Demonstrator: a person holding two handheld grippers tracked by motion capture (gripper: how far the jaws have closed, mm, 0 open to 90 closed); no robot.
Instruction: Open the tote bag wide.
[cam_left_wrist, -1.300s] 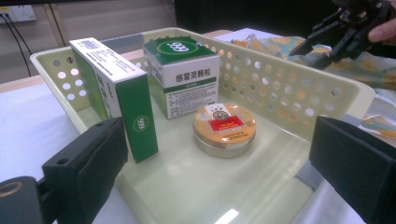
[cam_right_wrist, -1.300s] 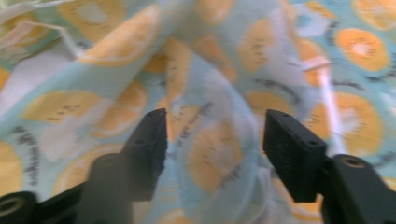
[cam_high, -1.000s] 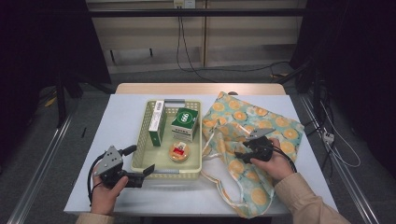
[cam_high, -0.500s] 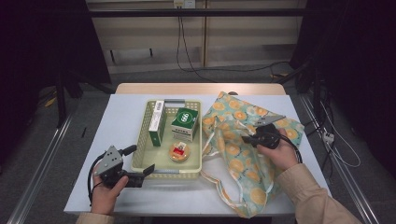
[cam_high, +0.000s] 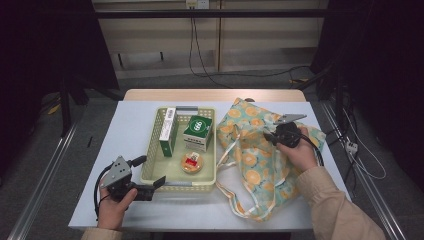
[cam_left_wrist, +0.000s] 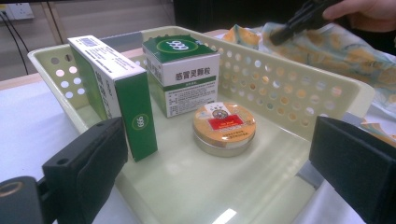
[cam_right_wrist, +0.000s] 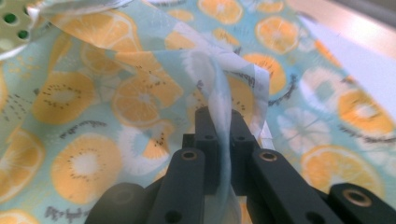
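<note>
From the high view I have my right tool (cam_high: 276, 136) over the pale-blue cloth bag printed with orange slices (cam_high: 260, 165), which lies crumpled on the right half of the white table (cam_high: 135, 117); I judge the pinch sits at the upper layer so the mouth can be lifted away from the lower one. The bag's long axis runs from the far edge of the table toward me, its white straps trailing to the near left beside the pale-green perforated plastic basket (cam_high: 150, 165). My left tool (cam_high: 152, 184) rests at the basket's near rim, probably to steady it. In the left gripper view its jaws stand wide apart with nothing between them, framing the tall green-and-white carton (cam_left_wrist: 116, 93), the squat green-and-white box (cam_left_wrist: 184, 74) and the round orange-lidded tin (cam_left_wrist: 224, 128), all waiting in the basket, I suppose, for packing. In the right gripper view the jaws have just been closing and are now clamped together on a thin upstanding fold of the bag's fabric.
</note>
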